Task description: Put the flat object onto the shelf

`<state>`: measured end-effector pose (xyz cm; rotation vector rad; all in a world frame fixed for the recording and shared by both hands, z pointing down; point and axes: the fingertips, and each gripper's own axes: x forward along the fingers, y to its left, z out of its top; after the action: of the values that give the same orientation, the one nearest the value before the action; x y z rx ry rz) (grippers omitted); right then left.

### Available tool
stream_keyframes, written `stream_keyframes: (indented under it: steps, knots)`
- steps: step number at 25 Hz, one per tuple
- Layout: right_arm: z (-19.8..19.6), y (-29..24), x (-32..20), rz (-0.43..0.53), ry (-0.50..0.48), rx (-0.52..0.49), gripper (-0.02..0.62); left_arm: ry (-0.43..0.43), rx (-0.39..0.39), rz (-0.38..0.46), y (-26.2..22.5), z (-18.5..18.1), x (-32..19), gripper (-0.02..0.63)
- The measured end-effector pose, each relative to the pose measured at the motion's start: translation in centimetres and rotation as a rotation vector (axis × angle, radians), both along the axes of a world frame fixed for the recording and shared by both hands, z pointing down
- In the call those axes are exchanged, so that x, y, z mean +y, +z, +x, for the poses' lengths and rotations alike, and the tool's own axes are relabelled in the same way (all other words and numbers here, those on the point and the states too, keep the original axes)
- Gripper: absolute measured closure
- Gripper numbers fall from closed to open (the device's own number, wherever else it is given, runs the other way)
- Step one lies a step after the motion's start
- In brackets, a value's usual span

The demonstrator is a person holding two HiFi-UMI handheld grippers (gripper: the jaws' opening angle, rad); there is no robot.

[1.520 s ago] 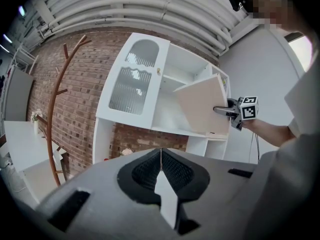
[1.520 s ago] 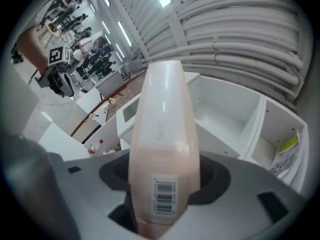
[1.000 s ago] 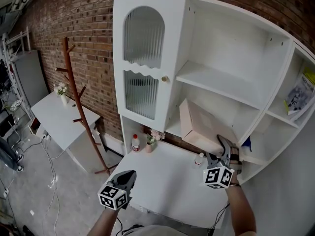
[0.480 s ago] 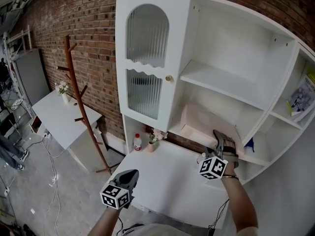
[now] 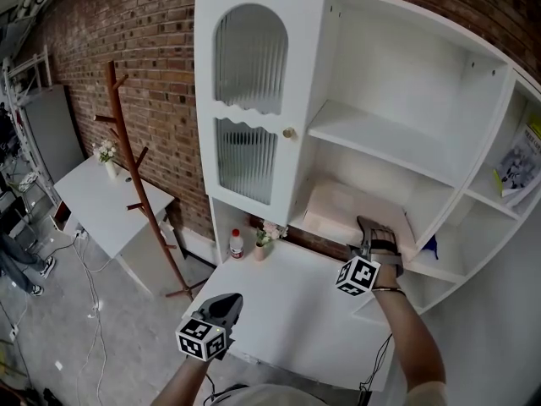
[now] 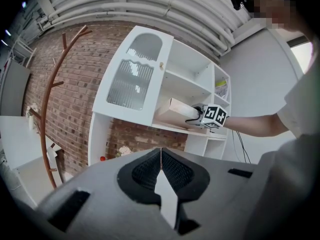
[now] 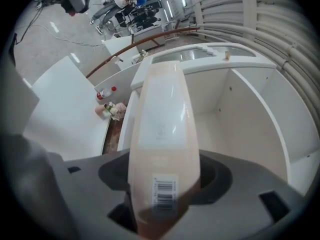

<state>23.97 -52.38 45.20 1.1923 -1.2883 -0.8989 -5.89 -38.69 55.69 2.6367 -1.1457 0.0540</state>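
Note:
The flat object is a thin beige box (image 5: 338,210) with a barcode label at its near end (image 7: 164,191). It lies almost flat inside the lower open compartment of the white cabinet, over that shelf board (image 5: 435,271). I cannot tell whether it rests on the board. My right gripper (image 5: 373,233) is shut on the box's near end, its jaws wide around it (image 7: 162,186). The left gripper view shows the same grip from the side (image 6: 200,118). My left gripper (image 5: 218,309) hangs low over the table's front edge, jaws shut and empty (image 6: 161,156).
A glass-fronted door (image 5: 249,108) closes the cabinet's left side. A wider shelf (image 5: 372,138) sits above the box. Books (image 5: 517,163) stand in the right compartment. A bottle (image 5: 235,245) and small vase (image 5: 260,245) stand on the white table (image 5: 279,307). A wooden coat rack (image 5: 127,159) stands left.
The box went from leaning upright in the compartment to lying nearly flat. My right gripper moved left and lower with it, rolling its wrist. The left gripper stayed put.

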Motion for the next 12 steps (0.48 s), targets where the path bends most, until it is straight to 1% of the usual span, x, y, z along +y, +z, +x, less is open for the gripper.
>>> stream_keyframes:
  steps: [6, 12]
  knots:
    - [0.3, 1.1, -1.5, -0.032, 0.016, 0.033, 0.316, 0.014, -0.009, -0.004, 0.3, 0.3, -0.1, 0.578]
    - [0.5, 1.7, -3.1, -0.071, 0.030, 0.033, 0.314, 0.020, -0.016, -0.020, 0.7, 0.5, 0.0, 0.578]
